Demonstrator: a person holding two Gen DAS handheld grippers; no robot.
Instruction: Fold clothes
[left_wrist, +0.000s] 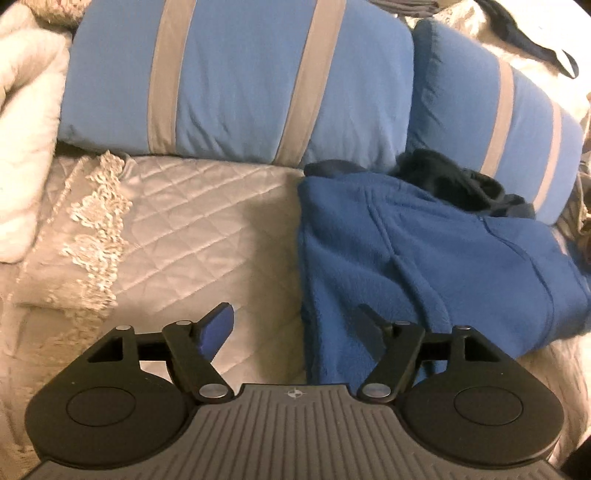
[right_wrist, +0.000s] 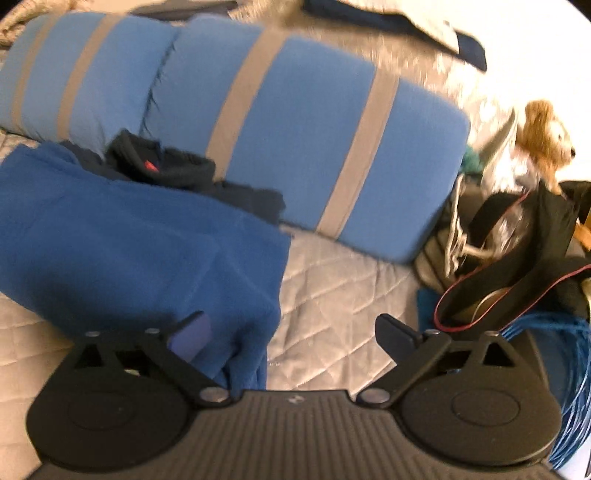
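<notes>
A blue fleece garment (left_wrist: 424, 254) lies folded on the quilted bedspread (left_wrist: 192, 221), with a dark garment (left_wrist: 454, 181) bunched at its far end against the pillows. My left gripper (left_wrist: 295, 325) hovers open over the fleece's left edge, nothing pressed between its pads. In the right wrist view the same blue fleece (right_wrist: 129, 240) fills the left side, with the dark garment (right_wrist: 166, 166) behind it. My right gripper (right_wrist: 291, 332) stands wide open above the fleece's right edge; its left finger (right_wrist: 192, 336) is over the cloth, the right one over the bedspread (right_wrist: 332, 295).
Two blue pillows with grey stripes (left_wrist: 240, 81) (right_wrist: 314, 147) lie across the far side. A cream blanket (left_wrist: 26, 147) and a fringed throw (left_wrist: 96, 229) sit at left. At right are a black bag (right_wrist: 517, 258), a plush toy (right_wrist: 546, 140) and blue cord (right_wrist: 565, 369).
</notes>
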